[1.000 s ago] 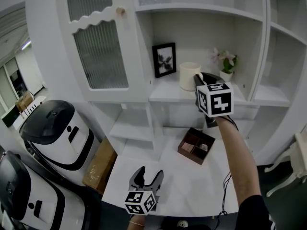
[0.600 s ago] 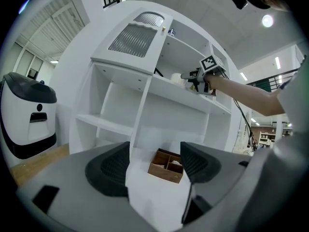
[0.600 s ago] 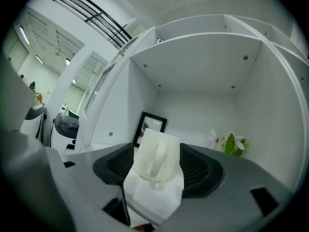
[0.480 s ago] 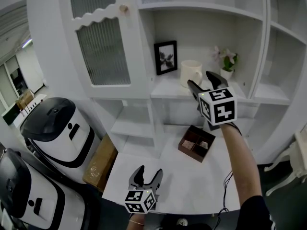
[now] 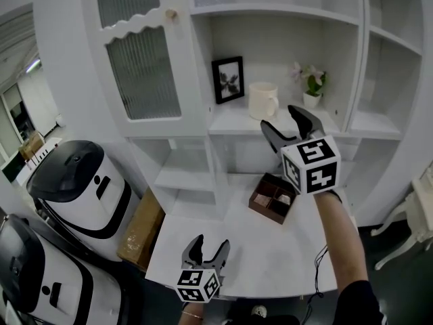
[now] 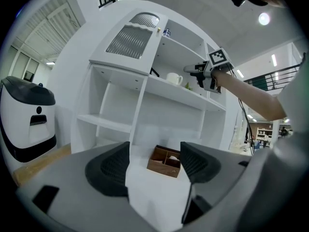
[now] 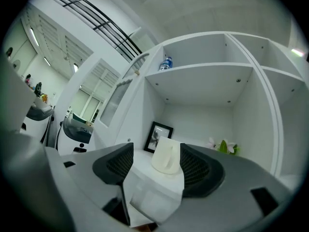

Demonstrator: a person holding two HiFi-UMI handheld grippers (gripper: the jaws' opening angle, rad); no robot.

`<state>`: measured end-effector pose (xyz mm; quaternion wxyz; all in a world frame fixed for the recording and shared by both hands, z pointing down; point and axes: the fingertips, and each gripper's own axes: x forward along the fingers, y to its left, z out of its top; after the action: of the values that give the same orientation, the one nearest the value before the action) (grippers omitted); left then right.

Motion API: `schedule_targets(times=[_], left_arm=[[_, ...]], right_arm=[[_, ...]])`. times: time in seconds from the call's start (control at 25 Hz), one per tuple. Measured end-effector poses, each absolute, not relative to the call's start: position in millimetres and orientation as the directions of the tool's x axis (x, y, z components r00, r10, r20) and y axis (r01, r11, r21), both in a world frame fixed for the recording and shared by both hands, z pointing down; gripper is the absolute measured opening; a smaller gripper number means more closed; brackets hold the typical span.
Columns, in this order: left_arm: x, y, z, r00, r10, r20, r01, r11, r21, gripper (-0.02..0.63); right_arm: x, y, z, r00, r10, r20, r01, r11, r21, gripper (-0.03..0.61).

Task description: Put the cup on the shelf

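My right gripper (image 5: 279, 118), its jaws just opened wide and empty, sits apart from the cup (image 5: 262, 100) standing upright on the shelf (image 5: 226, 124), so I judge only pulling away remains.

Left tongs (image 5: 210, 244) low, open, right tongs (image 5: 280, 117) raised, just opened, empty

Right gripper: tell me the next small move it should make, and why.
Probably draw the right gripper straight back from the shelf. Its jaws have just been opening and stand wide with nothing between the pads. The cup stands upright on the shelf beyond the tips, between the picture frame and the flower pot, so the placing looks done.
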<state>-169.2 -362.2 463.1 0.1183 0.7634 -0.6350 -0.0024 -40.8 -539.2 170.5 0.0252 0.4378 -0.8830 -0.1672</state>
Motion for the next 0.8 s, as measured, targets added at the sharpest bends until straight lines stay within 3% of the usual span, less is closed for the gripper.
schedule_targets(times=[0.8], left_arm=[[-134.7, -336.6, 451.5, 0.306, -0.948, 0.089, -0.947, -0.294, 0.129, 0.313]], right_arm=[[-12.9, -408.7, 209.2, -0.593, -0.786, -0.176, -0.776, 0.5, 0.384, 0.298]])
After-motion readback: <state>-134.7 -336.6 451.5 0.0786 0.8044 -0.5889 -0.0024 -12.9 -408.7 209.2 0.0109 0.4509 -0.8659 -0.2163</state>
